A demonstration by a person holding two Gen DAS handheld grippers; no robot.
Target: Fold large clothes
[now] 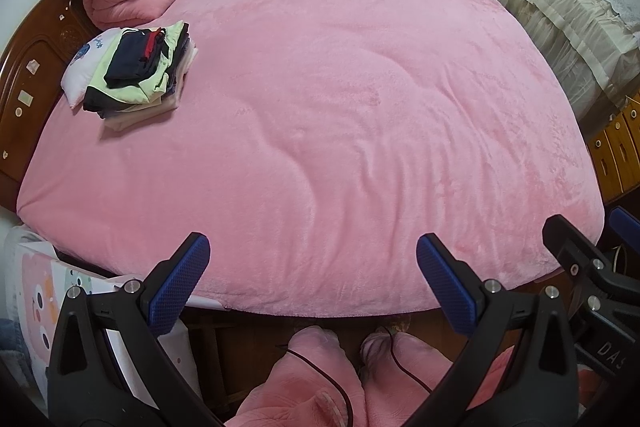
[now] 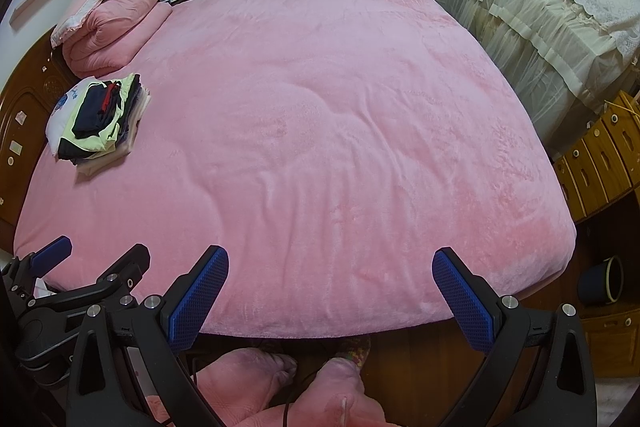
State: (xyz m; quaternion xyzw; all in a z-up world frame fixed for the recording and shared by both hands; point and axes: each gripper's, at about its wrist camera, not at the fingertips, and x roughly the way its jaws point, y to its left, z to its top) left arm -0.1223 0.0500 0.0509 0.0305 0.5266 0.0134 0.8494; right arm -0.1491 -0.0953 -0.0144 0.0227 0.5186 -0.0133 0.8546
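A: Left wrist view: left gripper [image 1: 313,269] spread wide, holding nothing, above the near edge of the pink bed cover [image 1: 340,99].

B: Right gripper [image 2: 331,287] likewise spread, empty. Stack of folded clothes [image 2: 102,121] sits far left on the cover, by the wooden headboard [image 2: 24,107], near the rolled pink quilt [image 2: 114,27].

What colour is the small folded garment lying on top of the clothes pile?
Dark navy folded garment with a red strip; the left wrist view shows it best.
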